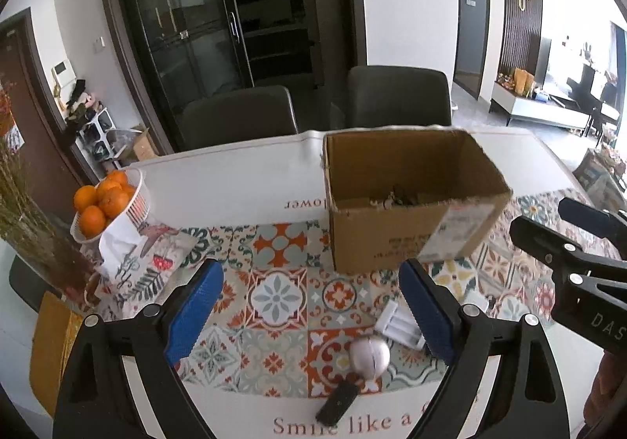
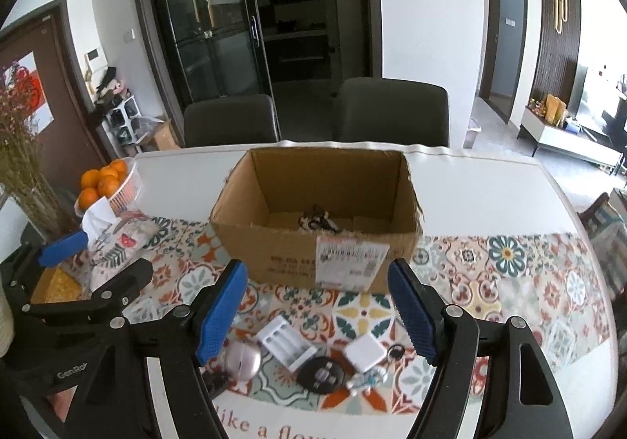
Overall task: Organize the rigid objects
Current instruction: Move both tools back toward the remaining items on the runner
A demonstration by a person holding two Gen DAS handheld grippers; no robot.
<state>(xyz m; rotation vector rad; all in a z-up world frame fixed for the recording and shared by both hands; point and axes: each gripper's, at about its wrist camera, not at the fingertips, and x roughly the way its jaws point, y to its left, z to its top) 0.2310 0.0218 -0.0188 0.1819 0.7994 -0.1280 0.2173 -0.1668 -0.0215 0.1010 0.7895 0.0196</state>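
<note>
Right wrist: right gripper (image 2: 315, 311) wide apart, empty; left gripper (image 1: 309, 306) likewise, above table items.

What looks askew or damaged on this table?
The cardboard box sits skewed to the patterned mat, its top edges ragged with no flaps showing. The small items in front lie loosely scattered, nothing spilled.

White table (image 2: 490, 184) under a patterned cloth (image 2: 509, 282) bearing a cardboard box (image 2: 313, 255).

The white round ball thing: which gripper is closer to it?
Left. The ball lies between the open left gripper's fingers, by the right finger. The right gripper hovers beside it; its left finger is close.
</note>
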